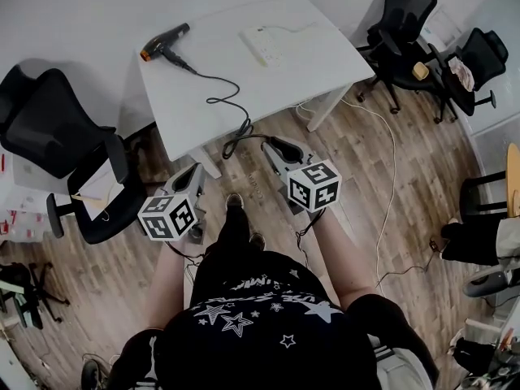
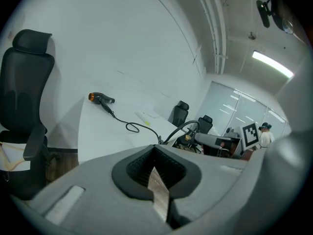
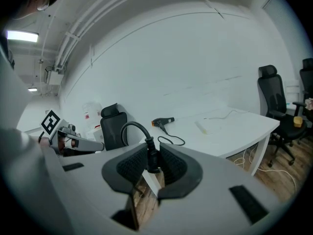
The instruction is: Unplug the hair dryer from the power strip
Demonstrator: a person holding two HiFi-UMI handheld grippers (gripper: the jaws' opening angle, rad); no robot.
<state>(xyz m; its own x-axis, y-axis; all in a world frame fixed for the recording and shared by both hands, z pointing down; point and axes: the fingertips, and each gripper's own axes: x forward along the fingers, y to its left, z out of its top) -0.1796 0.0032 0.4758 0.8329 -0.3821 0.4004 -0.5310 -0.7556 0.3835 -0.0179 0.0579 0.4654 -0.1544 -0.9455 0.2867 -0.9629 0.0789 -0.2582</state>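
Right gripper view shows the right gripper (image 3: 152, 153) clamped on the black plug (image 3: 152, 161), both ribbed pads pressing its sides, with the cord (image 3: 128, 129) arching up out of the jaws. In the head view this gripper is off the near edge of the white table (image 1: 325, 71), well apart from the power strip (image 1: 262, 45), which lies flat toward the far side of the top. The cord runs back across the table in a loose loop to the hair dryer (image 1: 165, 41), lying on its side at the far left corner. The left gripper (image 2: 154, 156) holds nothing; its jaws stand slightly apart, wood floor (image 2: 159, 190) showing between them
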